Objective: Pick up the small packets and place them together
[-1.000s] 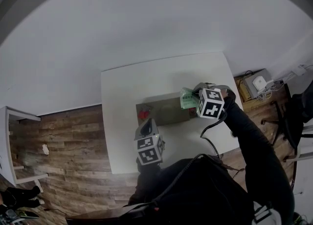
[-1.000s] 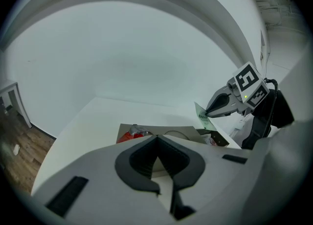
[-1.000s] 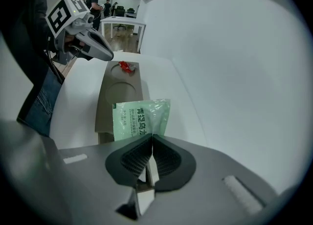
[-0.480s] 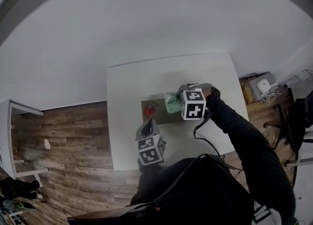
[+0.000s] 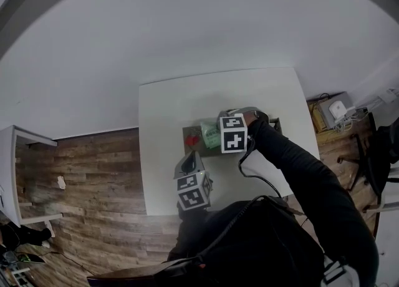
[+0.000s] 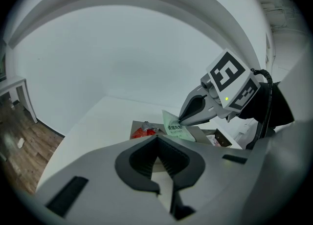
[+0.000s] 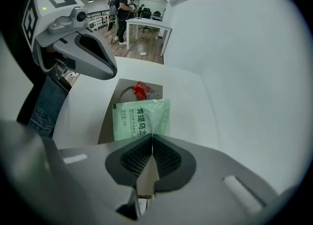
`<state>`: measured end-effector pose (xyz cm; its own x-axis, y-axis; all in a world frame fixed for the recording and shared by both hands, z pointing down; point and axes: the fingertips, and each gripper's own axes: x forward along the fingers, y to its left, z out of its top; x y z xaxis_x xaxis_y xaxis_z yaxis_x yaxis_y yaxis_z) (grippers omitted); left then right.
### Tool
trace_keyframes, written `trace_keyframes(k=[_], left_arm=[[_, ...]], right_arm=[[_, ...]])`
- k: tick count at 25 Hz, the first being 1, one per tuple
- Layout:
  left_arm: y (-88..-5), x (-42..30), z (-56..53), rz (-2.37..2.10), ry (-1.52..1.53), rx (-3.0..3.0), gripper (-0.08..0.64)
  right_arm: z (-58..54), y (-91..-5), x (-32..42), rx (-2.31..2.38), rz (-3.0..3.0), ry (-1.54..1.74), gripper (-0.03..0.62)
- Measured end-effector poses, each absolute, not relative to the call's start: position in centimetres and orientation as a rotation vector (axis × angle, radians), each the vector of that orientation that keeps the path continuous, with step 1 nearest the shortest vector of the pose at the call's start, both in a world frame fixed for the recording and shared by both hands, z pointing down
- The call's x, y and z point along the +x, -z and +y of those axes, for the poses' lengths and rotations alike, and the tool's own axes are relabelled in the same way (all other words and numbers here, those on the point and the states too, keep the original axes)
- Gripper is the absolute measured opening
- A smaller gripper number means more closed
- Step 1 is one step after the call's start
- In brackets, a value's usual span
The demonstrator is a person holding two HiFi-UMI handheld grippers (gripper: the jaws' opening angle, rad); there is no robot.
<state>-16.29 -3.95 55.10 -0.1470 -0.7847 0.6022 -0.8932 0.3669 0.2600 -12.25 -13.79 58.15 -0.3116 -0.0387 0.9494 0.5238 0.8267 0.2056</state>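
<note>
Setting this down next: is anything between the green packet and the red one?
Nothing visible: the green packet, clamped in the right gripper, hangs over bare tray, with the red packet just beyond.

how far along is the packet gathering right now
Done: a red packet lies on the brown tray. In hand: the right tongs are shut on a green packet, held over the tray near the red one. To do: setting it down beside the red packet. The left tongs are shut and empty.

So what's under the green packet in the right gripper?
The brown tray, with a red packet lying beyond the green packet. Whatever lies directly beneath it is covered.
</note>
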Motion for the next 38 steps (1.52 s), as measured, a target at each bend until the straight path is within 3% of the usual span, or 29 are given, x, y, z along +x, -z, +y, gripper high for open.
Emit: trace_keyframes(k=[31,35,38], left_arm=[[-55.2,-15.8,-4.6,-1.942,-0.222,1.472,-0.002],[-55.2,-15.9,-4.7,-1.942,-0.221,1.470,-0.002],[-55.3,-15.9,-4.6,-1.941,-0.222,1.469,-0.002]], right_arm=[[-12.9,-59.3,-14.1,-0.392,-1.838,0.609,0.026],[-12.9,-59.1,-14.2,-0.397,-1.859,0.604,0.040],[-12.8,-59.0,-14.3,-0.399,-1.882,0.602,0.091]])
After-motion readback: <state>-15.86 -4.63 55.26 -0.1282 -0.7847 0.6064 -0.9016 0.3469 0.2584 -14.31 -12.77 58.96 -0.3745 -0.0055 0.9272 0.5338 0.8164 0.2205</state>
